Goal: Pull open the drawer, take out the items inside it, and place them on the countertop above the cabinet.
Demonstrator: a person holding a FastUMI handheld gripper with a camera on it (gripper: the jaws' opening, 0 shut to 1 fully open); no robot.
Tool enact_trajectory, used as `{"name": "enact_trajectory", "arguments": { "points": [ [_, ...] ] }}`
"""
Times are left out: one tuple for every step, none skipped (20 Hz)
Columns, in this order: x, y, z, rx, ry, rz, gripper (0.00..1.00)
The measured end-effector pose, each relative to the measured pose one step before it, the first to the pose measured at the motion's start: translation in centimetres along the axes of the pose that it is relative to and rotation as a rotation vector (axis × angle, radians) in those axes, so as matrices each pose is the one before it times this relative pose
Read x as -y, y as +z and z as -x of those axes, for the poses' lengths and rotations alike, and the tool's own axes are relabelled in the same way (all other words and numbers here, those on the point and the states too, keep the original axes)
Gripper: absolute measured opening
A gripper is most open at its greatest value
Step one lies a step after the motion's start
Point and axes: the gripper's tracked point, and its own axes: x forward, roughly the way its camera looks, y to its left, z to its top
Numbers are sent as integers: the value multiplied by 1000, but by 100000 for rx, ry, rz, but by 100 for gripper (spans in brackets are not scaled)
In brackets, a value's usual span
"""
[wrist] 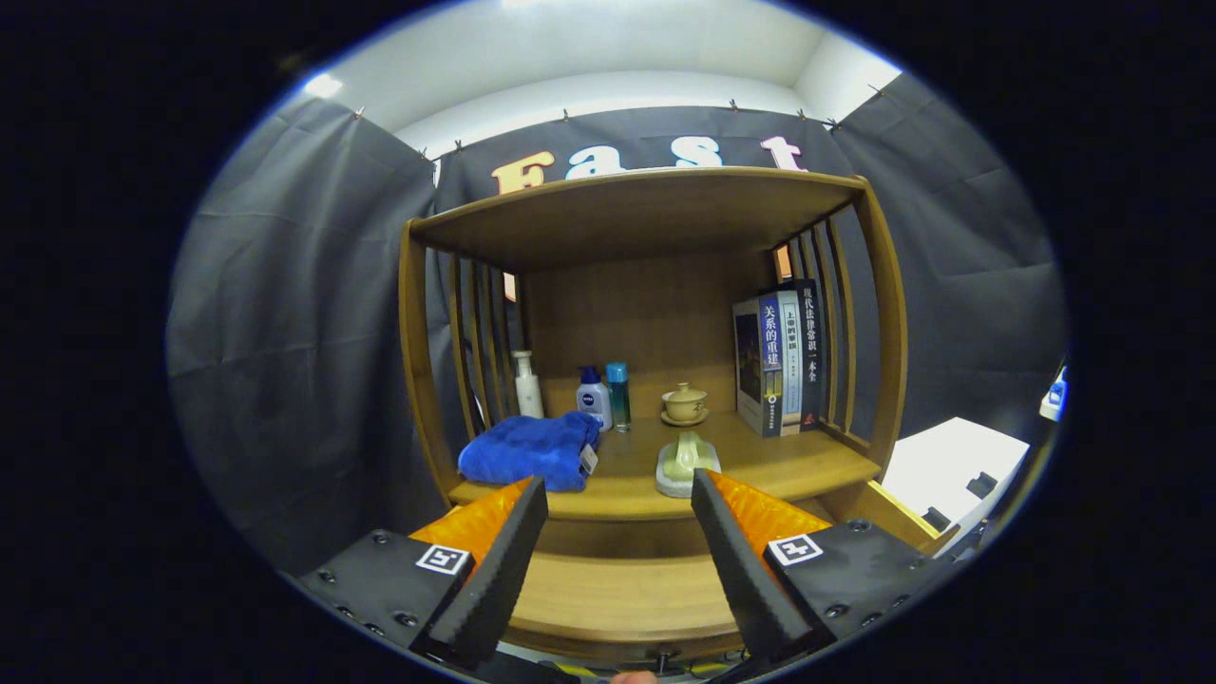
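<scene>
The hand-held gripper (619, 518) stands with its two fingers spread wide and nothing between them, raised in front of the wooden cabinet (414, 361) and pointing at its open compartment. The drawer (617, 594) lies low between the fingers, seen from above as a pale wooden panel under the surface (788, 465); whether it is pulled out, and what it holds, cannot be told from here. A small dark knob (662, 657) shows at its near edge. The surface already carries items: a folded blue towel (530, 451) at the near left, a pale green ceramic piece on a light base (687, 464) near the middle front, a lidded tea cup on a saucer (684, 405) behind it, and three bottles towards the far left, one white (526, 385), one white with a blue cap (593, 397) and one teal (617, 395). Books (781, 361) stand upright at the far right against the slatted side, presumably so placed to stay propped. In my judgement the spread fingers and head-on stance suit either reaching down to the drawer or having just set something on the surface; the stage of the task is uncertain.
</scene>
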Motion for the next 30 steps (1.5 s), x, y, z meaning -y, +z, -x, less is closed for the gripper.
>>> {"name": "enact_trajectory", "arguments": {
  "points": [
    [244,-514,565,825,-996,1278,98],
    [396,-504,472,1073,-1602,983,98],
    [169,-553,393,939,-888,717,98],
    [54,-521,431,947,-490,140,98],
    [-12,-725,588,458,-341,14,98],
    [-45,-888,695,2,-39,373,98],
    [11,-1124,684,-377,-302,551,98],
    [-101,-920,519,-635,109,895,98],
    [-115,-1181,393,-1086,260,1058,98],
    [-50,-1093,221,-931,258,989,98],
    [-48,-975,367,-639,-14,875,98],
    [56,-748,279,-500,-372,785,98],
    [56,-793,209,-431,-408,673,98],
    [-20,-686,209,-353,-567,81,98],
    [11,-689,145,-618,-459,-226,98],
    [-85,-643,-23,-411,28,-469,98],
    [52,-561,-18,-378,-423,-694,98],
    [143,-338,-79,-120,-310,-249,98],
    [-109,-389,481,-685,-677,449,98],
    [381,-350,-141,-701,-1069,428,98],
    [228,-401,-159,-454,-697,19,97],
    [116,-358,-221,-452,-274,-306,97],
    [76,-523,-253,-730,-309,-340,97],
    [428,-538,-48,-1384,-1384,126,97],
    [36,-119,-225,645,-571,75,97],
    [76,66,58,1136,-1021,1191,97],
    [5,-24,-159,385,-704,615,96],
    [-266,65,88,456,-58,-288,97],
    [-49,-21,-94,-32,230,-657,97],
    [7,34,-93,-55,302,-369,97]
  ]
}}
